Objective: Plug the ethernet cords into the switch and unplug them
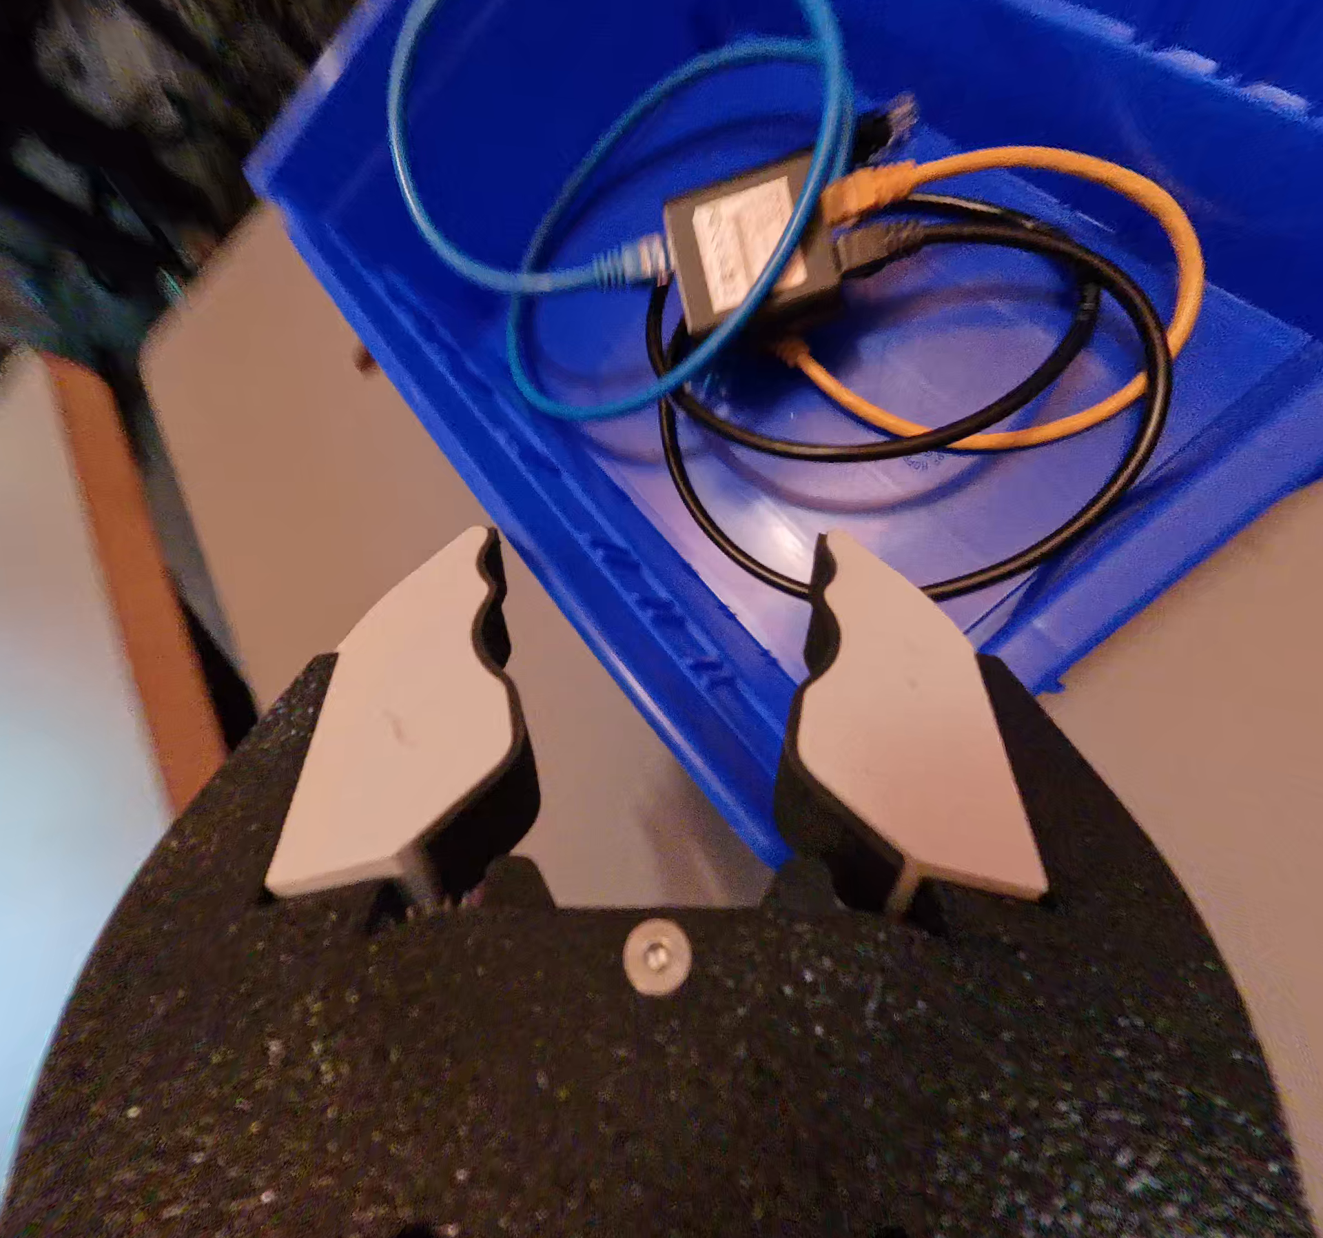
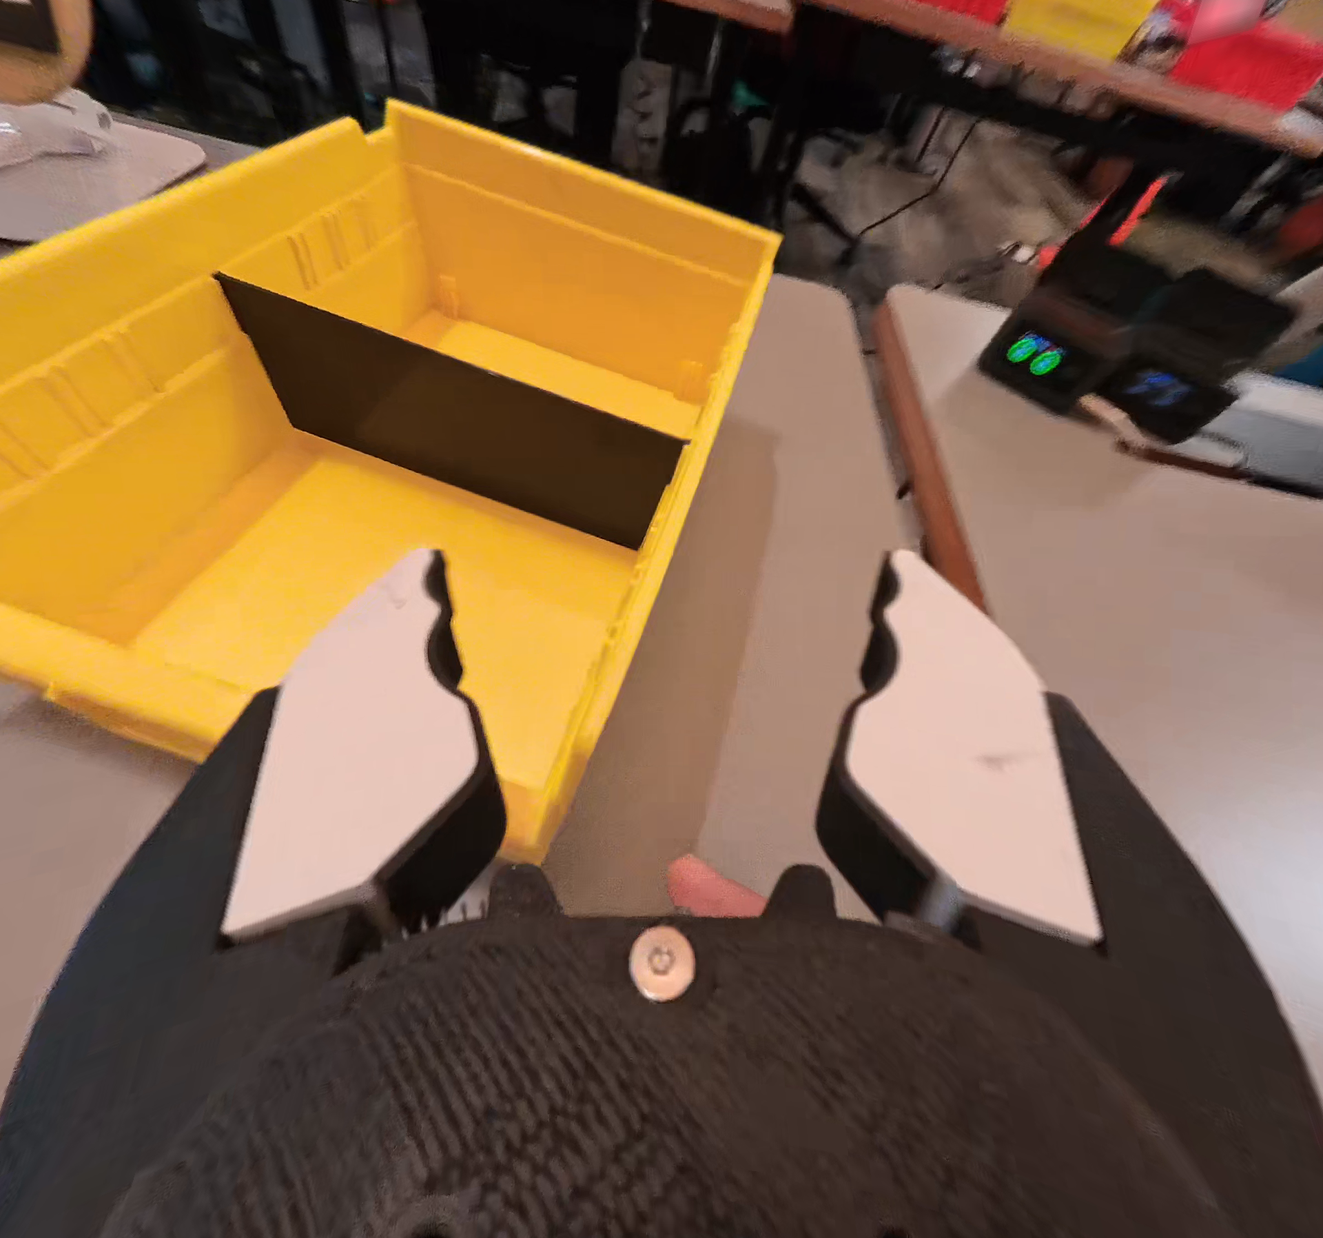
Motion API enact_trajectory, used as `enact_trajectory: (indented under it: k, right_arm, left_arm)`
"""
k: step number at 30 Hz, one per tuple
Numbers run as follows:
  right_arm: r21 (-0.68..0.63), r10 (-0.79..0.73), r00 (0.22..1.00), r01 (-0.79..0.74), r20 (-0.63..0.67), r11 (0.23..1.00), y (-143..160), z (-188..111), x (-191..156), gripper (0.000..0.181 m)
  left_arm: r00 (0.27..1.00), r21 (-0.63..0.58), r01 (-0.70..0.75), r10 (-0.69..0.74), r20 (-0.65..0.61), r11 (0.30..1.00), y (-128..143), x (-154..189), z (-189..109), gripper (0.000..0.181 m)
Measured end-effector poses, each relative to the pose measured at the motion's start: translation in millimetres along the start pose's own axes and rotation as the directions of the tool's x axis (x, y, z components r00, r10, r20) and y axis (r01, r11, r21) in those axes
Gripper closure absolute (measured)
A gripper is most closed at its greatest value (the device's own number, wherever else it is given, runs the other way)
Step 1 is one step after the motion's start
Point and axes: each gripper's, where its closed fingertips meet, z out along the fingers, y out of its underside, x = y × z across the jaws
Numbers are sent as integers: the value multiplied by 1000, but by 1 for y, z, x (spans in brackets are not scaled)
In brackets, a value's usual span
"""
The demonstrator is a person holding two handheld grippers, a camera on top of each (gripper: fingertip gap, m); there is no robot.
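Left wrist view shows my left gripper point(image 1: 658, 552) spread wide with nothing in it, above the near wall of a blue bin point(image 1: 544, 487) on the grey worktop point(image 1: 301, 487); inside lies the small black switch point(image 1: 752, 251), with a blue cord point(image 1: 401, 129), an orange cord point(image 1: 1188, 272) and a black cord point(image 1: 716, 509) at its ends. My right gripper point(image 2: 662, 559) is likewise wide apart and empty, beside a yellow bin point(image 2: 215, 724) with a black divider point(image 2: 458, 409).
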Motion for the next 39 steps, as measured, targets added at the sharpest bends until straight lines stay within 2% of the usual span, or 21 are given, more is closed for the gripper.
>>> enact_trajectory:
  k: [1,4,6,8,10,13,17,22,23,24,27,30,34,39]
  right_arm:
    - [23,-39,999,39,-9,999,-6,-12,-4,59]
    - [55,-116,993,114,35,992,-13,-46,-34,55]
    - [104,-115,986,102,118,989,-17,-65,-64,51]
    - [160,-83,978,52,189,986,-22,-82,-92,52]
    - [215,-42,970,-11,241,977,-26,-97,-112,54]
    - [240,-18,948,-62,317,969,-25,-115,-136,58]
    - [211,-55,929,-25,366,977,0,-126,-154,59]
    - [196,-51,915,-31,400,980,20,-141,-162,61]
    - [188,-49,917,-28,396,982,25,-141,-161,61]
    - [172,-40,920,-30,389,985,30,-139,-159,62]
    - [161,-28,920,-38,390,986,33,-135,-160,66]
    - [158,-61,918,-2,392,988,30,-131,-165,67]
    - [189,-164,907,96,388,977,18,-126,-179,70]
    - [252,-204,857,90,473,963,1,-122,-215,74]
  left_arm:
    - [995,46,-104,103,10,994,-12,1,-7,98]
    - [905,167,-425,415,93,890,-49,6,-19,91]
    - [830,136,-558,551,90,818,-64,10,-12,82]
    - [735,67,-678,676,54,732,-71,11,1,81]
    - [648,56,-761,761,9,647,-81,16,15,81]
    - [554,20,-828,823,-120,560,-84,21,38,84]
    - [525,-37,-841,800,-290,539,-72,19,66,89]
    - [482,-35,-862,795,-369,506,-53,17,93,101]
    - [473,-36,-865,790,-390,500,-48,18,97,109]
    - [472,-37,-864,784,-402,502,-46,18,100,117]
    - [469,-23,-864,786,-404,503,-44,17,107,118]
    - [476,-70,-867,780,-407,493,-44,15,105,119]
    - [586,-157,-801,702,-404,578,-55,14,84,120]
    - [693,-178,-716,657,-296,675,-96,3,31,121]
